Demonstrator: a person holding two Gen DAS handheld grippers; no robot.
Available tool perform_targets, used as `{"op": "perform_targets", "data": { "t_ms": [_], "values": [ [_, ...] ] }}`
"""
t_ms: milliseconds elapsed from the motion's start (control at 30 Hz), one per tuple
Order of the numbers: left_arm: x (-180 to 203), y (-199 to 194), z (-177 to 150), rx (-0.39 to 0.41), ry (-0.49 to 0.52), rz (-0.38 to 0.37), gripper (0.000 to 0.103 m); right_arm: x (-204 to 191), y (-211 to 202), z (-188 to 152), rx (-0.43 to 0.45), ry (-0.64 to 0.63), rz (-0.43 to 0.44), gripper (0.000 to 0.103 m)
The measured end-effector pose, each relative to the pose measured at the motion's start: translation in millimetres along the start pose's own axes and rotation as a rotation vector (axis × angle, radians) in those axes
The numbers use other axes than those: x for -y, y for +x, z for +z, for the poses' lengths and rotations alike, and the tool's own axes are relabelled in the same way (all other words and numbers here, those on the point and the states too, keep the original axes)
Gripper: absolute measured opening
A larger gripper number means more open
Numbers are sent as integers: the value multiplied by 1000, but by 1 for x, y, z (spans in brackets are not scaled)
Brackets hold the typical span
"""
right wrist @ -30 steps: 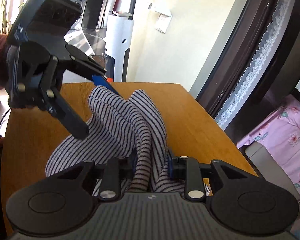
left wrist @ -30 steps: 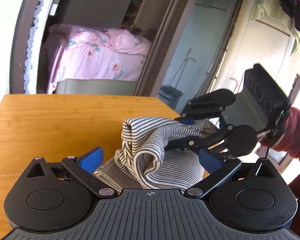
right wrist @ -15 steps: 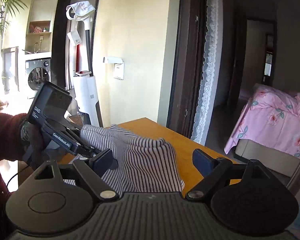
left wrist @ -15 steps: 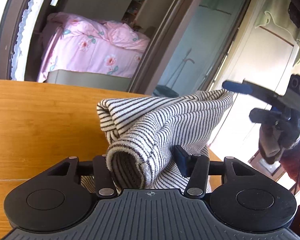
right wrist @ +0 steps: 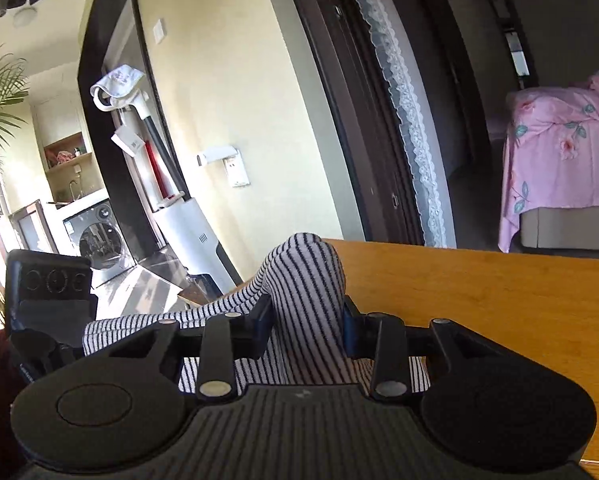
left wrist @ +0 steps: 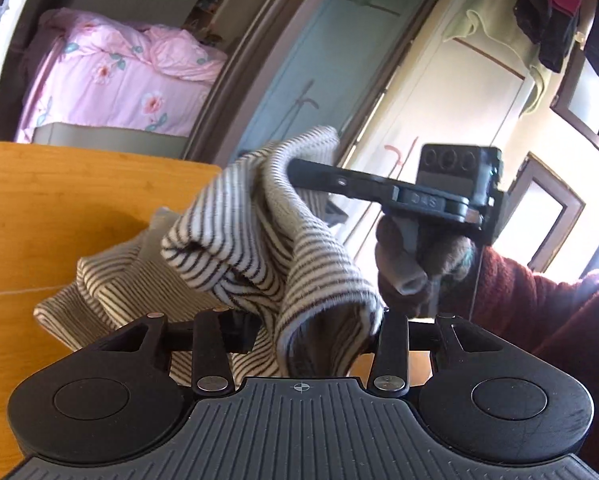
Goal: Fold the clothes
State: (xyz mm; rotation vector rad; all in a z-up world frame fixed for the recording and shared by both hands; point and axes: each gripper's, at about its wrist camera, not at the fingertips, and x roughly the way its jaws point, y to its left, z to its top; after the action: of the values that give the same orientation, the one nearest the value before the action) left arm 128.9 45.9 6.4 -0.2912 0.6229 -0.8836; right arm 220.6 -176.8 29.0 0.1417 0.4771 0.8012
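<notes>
Left gripper (left wrist: 311,330) clamped on a thick fold of the striped garment (left wrist: 267,240), jaws just closed in on it. Right gripper (right wrist: 305,330) likewise pinching a raised ridge of the same cloth, jaws just closed. Garment bunched and lifted between the two grippers, its lower part trailing onto the wooden desk (left wrist: 59,216) near the edge. From the left wrist view, the right gripper bites the cloth's far upper end, held by a hand (left wrist: 419,256) in a dark red sleeve (left wrist: 539,312).

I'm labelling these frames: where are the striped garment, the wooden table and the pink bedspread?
striped garment (left wrist: 299,264): left wrist view, raised fold.
wooden table (right wrist: 499,292): right wrist view, bare top.
pink bedspread (left wrist: 111,80): left wrist view, floral top.
</notes>
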Motion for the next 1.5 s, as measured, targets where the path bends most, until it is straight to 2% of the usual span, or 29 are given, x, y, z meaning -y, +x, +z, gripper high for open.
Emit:
{"op": "perform_targets", "data": {
  "t_ms": [67, 167, 333, 400, 467, 500, 533, 567, 700, 767, 833, 867, 933, 1000, 1100, 1167, 1267, 1333, 1400, 1500],
  "values": [
    [-8, 8, -6, -36, -38, 44, 44, 1, 34, 0, -84, 31, -82, 34],
    [-22, 0, -7, -20, -81, 109, 47, 10, 67, -8, -161, 129, -153, 35],
    [-22, -36, 7, 46, -25, 222, 48, 18, 59, -19, -112, 195, -188, 36],
    [-18, -51, 14, 84, 16, 263, 50, 16, 49, -17, -90, 184, -196, 33],
    [-16, -63, 25, 138, 44, 290, 57, 14, 41, -13, -71, 172, -218, 31],
    [-14, -68, 31, 166, 52, 297, 69, 16, 40, -12, -74, 174, -236, 31],
    [-13, -73, 36, 193, 58, 303, 75, 18, 39, -11, -77, 177, -254, 31],
    [-11, -70, 41, 194, 77, 297, 76, 22, 42, -12, -87, 184, -273, 31],
    [-4, -46, 61, 156, 177, 255, 77, 30, 49, -26, -76, 229, -305, 34],
    [-3, -16, 66, 75, 219, 247, 76, 27, 46, -29, -64, 222, -320, 36],
    [-11, 15, 70, -13, 256, 277, 67, 21, 40, -30, -51, 192, -362, 39],
    [-18, 27, 72, -39, 253, 294, 66, 16, 35, -31, -42, 171, -392, 43],
    [-35, 46, 77, -74, 227, 329, 66, 1, 22, -34, -5, 87, -459, 45],
    [-51, 57, 79, -91, 170, 307, 69, -5, 16, -38, -25, 45, -498, 45],
    [-66, 73, 74, -114, 126, 299, 79, 8, 26, -50, -81, 85, -530, 45],
    [-77, 79, 72, -113, 71, 286, 83, 8, 29, -50, -80, 67, -535, 45],
    [-90, 78, 69, -110, -6, 266, 89, 5, 17, -42, -75, 115, -524, 46],
    [-90, 74, 66, -103, -10, 275, 92, -1, -1, -39, -54, 175, -514, 51],
    [-90, 71, 63, -95, -17, 286, 94, -10, -22, -42, -46, 226, -509, 76],
    [-92, 70, 61, -78, -26, 295, 99, -21, -47, -53, -66, 315, -464, 82]
  ]
}}
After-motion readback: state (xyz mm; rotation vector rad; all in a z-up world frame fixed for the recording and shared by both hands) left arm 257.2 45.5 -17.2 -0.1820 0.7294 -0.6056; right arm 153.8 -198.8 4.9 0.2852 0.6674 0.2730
